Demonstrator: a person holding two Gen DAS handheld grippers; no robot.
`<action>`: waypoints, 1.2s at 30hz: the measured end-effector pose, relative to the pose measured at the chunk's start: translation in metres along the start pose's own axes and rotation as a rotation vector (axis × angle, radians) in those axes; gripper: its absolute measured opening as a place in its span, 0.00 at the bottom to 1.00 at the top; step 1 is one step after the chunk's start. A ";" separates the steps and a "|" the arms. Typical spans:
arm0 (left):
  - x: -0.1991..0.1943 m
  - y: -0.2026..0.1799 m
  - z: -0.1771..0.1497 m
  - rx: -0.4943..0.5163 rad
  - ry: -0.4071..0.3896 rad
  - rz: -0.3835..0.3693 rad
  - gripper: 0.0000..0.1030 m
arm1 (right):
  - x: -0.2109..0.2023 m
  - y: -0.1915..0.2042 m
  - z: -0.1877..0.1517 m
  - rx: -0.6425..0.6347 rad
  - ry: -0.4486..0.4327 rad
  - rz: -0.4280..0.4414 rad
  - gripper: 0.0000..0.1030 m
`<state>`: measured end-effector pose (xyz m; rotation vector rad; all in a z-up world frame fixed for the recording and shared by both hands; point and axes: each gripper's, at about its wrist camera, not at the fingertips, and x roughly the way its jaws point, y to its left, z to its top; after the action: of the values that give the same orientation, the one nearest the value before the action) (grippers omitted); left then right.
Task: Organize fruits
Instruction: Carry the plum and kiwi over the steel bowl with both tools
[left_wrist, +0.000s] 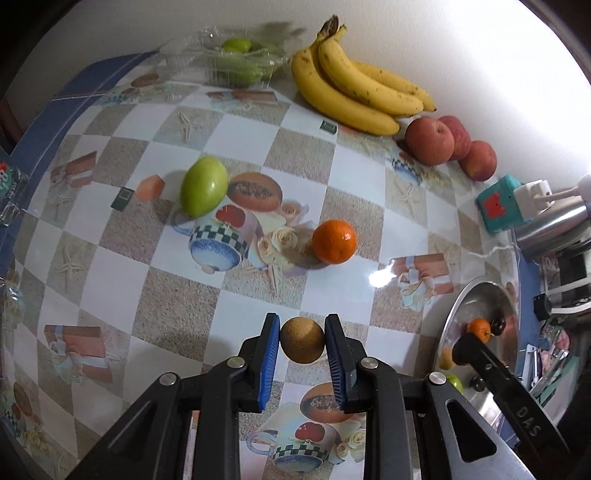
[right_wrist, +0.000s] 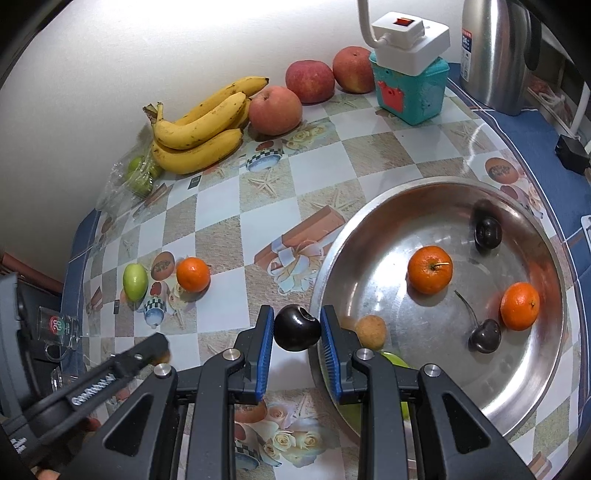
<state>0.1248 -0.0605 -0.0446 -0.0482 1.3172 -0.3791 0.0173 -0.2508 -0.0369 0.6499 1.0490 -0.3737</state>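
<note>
- The left gripper (left_wrist: 302, 341) clamps a small round tan-brown fruit (left_wrist: 302, 339) between its blue pads, low in the centre of the left wrist view, above the patterned desk (left_wrist: 258, 140).
- The right gripper (right_wrist: 297, 326) pinches a dark cherry (right_wrist: 296, 327) at lower centre of the right wrist view, just left of the steel tray's rim (right_wrist: 332, 251).
- In the tray lie two tangerines (right_wrist: 430, 269), two dark cherries (right_wrist: 484, 336) and another tan fruit (right_wrist: 371, 331).
- On the desk, mid-frame in the left wrist view, sit a tangerine (left_wrist: 334, 241) and a green fruit (left_wrist: 203, 185).
- Bananas (left_wrist: 354, 88) and apples (left_wrist: 430, 140) line the wall at upper right.
</note>
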 end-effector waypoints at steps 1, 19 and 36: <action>-0.002 -0.002 0.001 0.004 -0.006 -0.001 0.26 | 0.000 -0.001 0.000 0.002 0.000 -0.003 0.26; 0.006 -0.083 -0.024 0.227 0.017 -0.046 0.26 | -0.018 -0.081 0.007 0.174 -0.031 -0.097 0.26; 0.030 -0.148 -0.038 0.403 -0.089 -0.158 0.26 | -0.020 -0.121 0.010 0.253 -0.075 -0.134 0.26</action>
<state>0.0589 -0.2010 -0.0461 0.1682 1.1323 -0.7631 -0.0548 -0.3492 -0.0533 0.7866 0.9844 -0.6505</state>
